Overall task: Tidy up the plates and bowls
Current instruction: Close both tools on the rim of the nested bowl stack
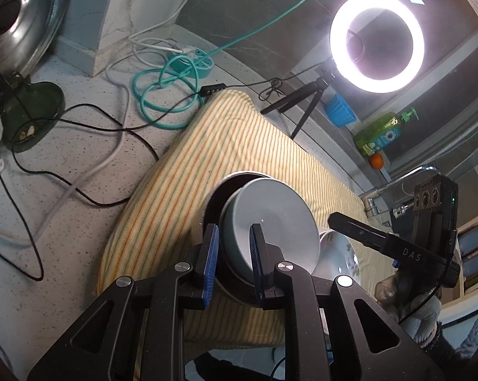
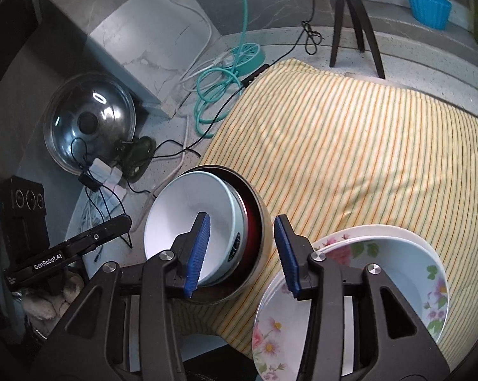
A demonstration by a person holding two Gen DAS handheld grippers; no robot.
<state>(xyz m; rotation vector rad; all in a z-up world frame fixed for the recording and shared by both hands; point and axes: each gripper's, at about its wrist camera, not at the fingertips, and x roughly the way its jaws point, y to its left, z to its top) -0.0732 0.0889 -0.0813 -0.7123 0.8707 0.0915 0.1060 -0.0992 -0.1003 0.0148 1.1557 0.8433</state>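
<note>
A pale grey-blue bowl (image 1: 270,209) (image 2: 188,206) sits nested inside a dark metal bowl (image 1: 218,198) (image 2: 262,222) on a yellow striped cloth (image 2: 350,143). My left gripper (image 1: 234,254) is shut on the near rims of both bowls, one blue pad inside the grey bowl and one outside the dark one. My right gripper (image 2: 242,250) straddles the opposite walls with its jaws open, its pads not pressing. A stack of floral plates (image 2: 350,301) (image 1: 337,250) lies on the cloth just right of the bowls.
A lit ring light (image 1: 377,38) stands on a small tripod (image 2: 353,19) behind the cloth. Teal cable and power strip (image 2: 245,54), black wires and a pot lid (image 2: 89,120) occupy the speckled counter to the left. A blue cup (image 2: 428,6), soap bottle (image 1: 381,133) and faucet (image 1: 375,203) are at the right.
</note>
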